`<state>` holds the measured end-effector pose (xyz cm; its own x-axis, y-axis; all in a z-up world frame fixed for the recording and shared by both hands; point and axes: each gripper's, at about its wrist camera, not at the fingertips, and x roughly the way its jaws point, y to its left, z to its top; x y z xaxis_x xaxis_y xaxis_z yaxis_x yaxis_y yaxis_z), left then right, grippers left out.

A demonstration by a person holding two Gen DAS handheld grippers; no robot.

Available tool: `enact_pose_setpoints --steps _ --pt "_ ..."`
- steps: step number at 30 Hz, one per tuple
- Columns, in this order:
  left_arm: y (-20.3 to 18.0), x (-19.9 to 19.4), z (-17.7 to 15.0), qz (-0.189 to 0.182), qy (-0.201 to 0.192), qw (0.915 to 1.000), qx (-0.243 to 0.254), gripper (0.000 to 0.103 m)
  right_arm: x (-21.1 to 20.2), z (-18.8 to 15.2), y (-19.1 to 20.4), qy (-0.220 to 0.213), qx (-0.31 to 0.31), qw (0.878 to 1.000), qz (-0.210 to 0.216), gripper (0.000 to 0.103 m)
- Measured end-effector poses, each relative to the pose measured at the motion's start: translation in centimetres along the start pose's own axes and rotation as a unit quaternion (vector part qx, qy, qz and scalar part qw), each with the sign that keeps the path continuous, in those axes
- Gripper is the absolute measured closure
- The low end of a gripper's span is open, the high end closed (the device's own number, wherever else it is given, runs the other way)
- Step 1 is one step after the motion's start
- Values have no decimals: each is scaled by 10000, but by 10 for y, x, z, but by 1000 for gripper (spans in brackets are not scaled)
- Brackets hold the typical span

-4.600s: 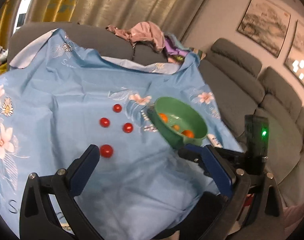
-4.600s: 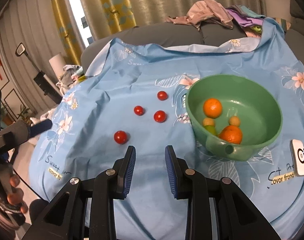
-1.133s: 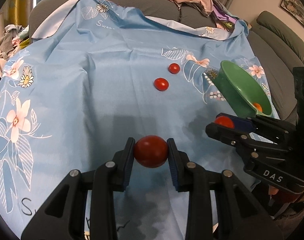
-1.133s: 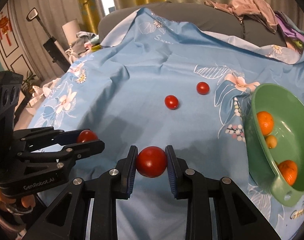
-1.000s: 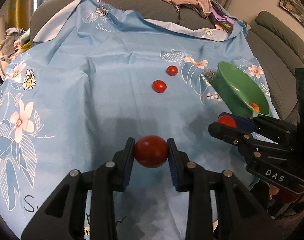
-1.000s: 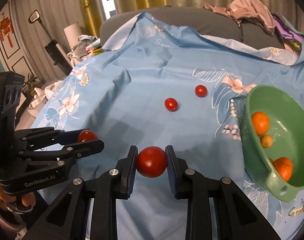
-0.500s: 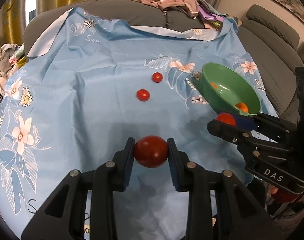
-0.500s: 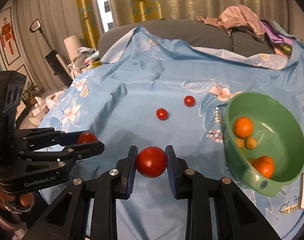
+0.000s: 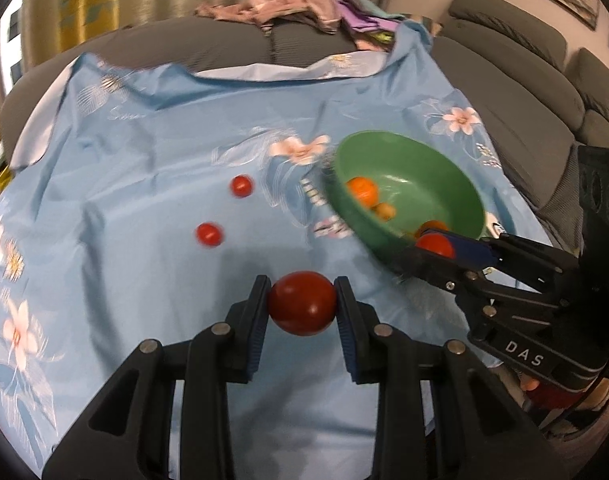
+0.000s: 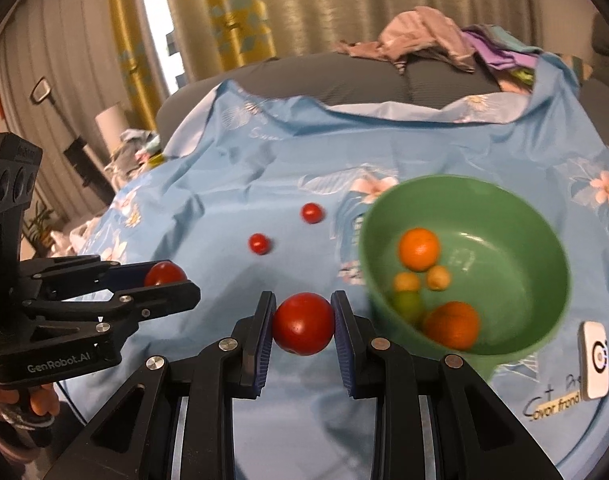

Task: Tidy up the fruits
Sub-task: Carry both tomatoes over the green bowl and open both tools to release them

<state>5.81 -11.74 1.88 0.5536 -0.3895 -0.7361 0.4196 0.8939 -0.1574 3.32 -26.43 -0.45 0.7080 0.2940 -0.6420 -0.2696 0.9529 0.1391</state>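
Observation:
My left gripper [image 9: 302, 304] is shut on a red tomato [image 9: 302, 303], held above the blue floral cloth [image 9: 144, 168]. My right gripper [image 10: 303, 323] is shut on another red tomato [image 10: 303, 323], just left of the green bowl [image 10: 516, 216]. The bowl holds oranges [image 10: 419, 249] and several small fruits. Two small tomatoes [image 10: 312, 213] [image 10: 259, 243] lie on the cloth left of the bowl. The left wrist view shows the right gripper [image 9: 434, 244] with its tomato at the near rim of the bowl [image 9: 424, 168].
A grey sofa [image 9: 524, 92] with a pile of clothes [image 9: 296, 4] is behind the cloth. A small white device [image 10: 594, 360] lies right of the bowl. Curtains [image 10: 264, 8] hang at the back.
Both grippers have lifted and moved right toward the bowl, each still holding its tomato. The bowl now looks closer and more open to both views.

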Motion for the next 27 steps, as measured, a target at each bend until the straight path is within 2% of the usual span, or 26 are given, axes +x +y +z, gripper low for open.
enact_pose_setpoints --steps 8,15,27 --pt "-45 25 35 -398 -42 9982 450 71 -17 3 -45 -253 435 9981 -348 73" --pt "-70 51 56 -547 11 9963 659 71 -21 2 -79 -369 758 9949 -562 73" --pt "-85 98 63 -367 363 9948 877 71 -10 -4 -109 -320 952 9916 -816 73"
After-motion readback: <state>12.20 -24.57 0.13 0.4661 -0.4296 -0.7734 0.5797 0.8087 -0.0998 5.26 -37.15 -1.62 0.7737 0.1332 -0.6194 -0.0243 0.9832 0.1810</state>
